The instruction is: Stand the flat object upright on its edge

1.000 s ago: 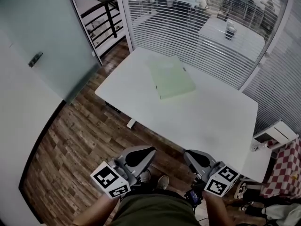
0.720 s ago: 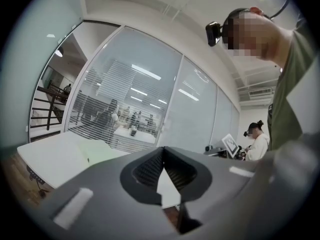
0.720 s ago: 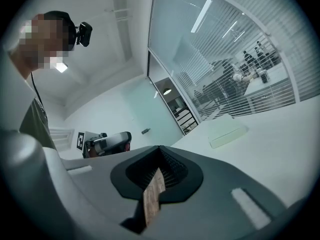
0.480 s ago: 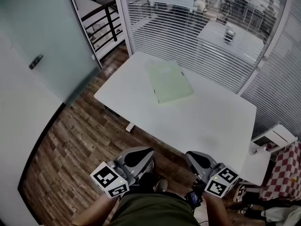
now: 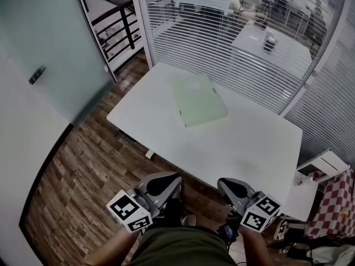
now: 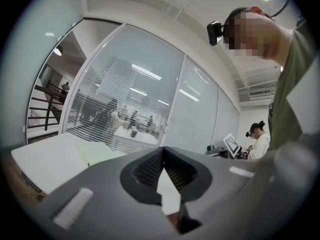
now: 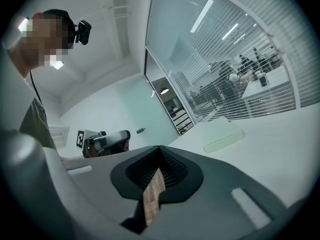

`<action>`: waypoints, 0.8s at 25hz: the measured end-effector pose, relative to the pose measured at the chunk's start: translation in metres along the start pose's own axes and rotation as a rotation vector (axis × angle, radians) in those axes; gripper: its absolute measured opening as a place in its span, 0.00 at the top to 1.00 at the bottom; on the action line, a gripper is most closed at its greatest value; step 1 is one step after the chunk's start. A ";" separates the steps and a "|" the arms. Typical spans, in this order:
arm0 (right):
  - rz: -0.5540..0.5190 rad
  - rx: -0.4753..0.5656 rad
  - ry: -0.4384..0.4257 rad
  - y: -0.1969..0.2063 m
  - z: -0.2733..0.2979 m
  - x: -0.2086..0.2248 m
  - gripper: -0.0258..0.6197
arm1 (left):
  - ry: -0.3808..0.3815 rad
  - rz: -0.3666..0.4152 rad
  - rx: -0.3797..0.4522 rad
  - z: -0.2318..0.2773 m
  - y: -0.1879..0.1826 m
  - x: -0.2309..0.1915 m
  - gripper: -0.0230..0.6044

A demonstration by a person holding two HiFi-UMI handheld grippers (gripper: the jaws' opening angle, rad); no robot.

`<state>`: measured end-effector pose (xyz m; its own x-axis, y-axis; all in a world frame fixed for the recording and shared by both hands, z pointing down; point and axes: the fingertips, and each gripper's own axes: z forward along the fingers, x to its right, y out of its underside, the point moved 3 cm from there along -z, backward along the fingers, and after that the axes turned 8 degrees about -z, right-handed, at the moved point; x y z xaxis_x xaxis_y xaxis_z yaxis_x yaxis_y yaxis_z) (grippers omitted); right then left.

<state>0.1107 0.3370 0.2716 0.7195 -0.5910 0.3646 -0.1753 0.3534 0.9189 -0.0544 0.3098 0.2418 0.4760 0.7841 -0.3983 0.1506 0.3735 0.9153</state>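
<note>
A flat pale green folder (image 5: 198, 99) lies on the white table (image 5: 244, 143), toward its far left part. It also shows in the left gripper view as the green folder (image 6: 102, 155) and in the right gripper view as the green folder (image 7: 224, 139). My left gripper (image 5: 166, 183) and right gripper (image 5: 227, 186) are held close to my body, short of the table's near edge and well apart from the folder. Both are shut with nothing between the jaws.
Wooden floor (image 5: 83, 170) lies between me and the table. A glass wall with blinds (image 5: 222, 32) runs behind the table, a frosted glass door (image 5: 50, 54) stands at the left. A small white side table (image 5: 299, 198) and red checked cloth (image 5: 338, 204) are at the right.
Both grippers and the head view have moved forward a little toward the table; the folder and table sit slightly nearer in the view. The jaws stay shut.
</note>
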 end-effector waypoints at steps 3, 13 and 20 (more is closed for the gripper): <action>-0.001 -0.013 0.001 -0.001 0.015 0.007 0.95 | 0.000 -0.010 -0.003 0.005 -0.001 -0.015 0.96; 0.021 -0.026 0.015 -0.010 0.077 0.039 0.95 | 0.004 -0.040 -0.026 0.029 -0.015 -0.086 0.96; 0.038 -0.038 0.052 -0.021 0.127 0.073 0.95 | 0.022 -0.064 -0.045 0.056 -0.030 -0.144 0.96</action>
<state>0.0815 0.1938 0.2978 0.7468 -0.5384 0.3903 -0.1788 0.4028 0.8977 -0.0786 0.1581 0.2750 0.4472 0.7686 -0.4574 0.1407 0.4446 0.8846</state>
